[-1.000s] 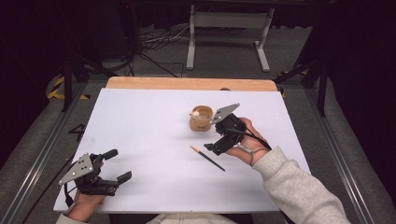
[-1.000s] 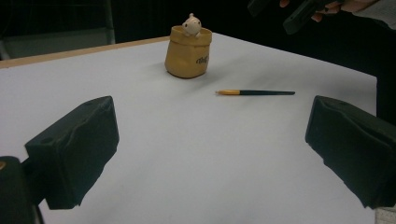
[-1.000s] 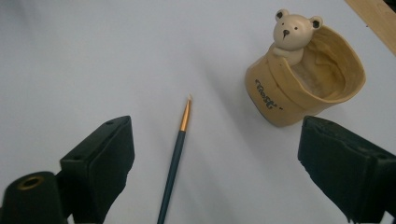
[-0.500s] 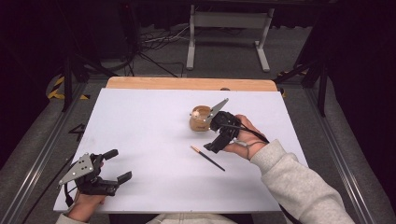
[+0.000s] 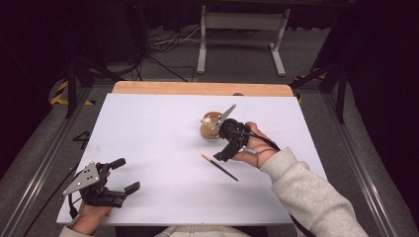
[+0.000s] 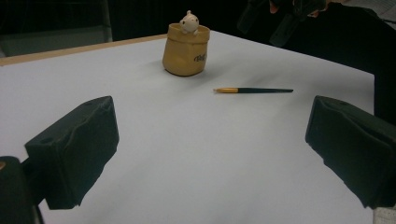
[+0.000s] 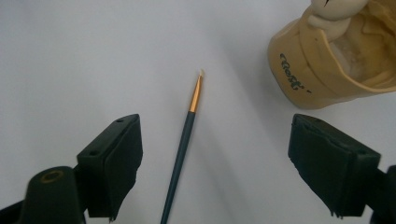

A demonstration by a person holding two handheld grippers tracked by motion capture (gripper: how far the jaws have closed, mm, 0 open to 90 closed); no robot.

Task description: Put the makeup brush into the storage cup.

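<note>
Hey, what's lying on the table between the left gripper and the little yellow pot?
Only the paintbrush, slightly to one side; the rest of the white table between the left gripper and the pot is bare, seen in the left gripper view.

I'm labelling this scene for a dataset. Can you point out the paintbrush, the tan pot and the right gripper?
paintbrush (image 7: 183,154): right gripper view, dark handle.
tan pot (image 6: 185,53): left gripper view, front wall.
right gripper (image 5: 228,149): high view, between its open jaws.

White tabletop, two things on it

My table (image 5: 163,148) has a white top with a wood strip along the far edge; the tan pot (image 5: 210,126) sits just right of center, and the paintbrush (image 5: 220,167) lies flat at its 5 o'clock, close by.
</note>
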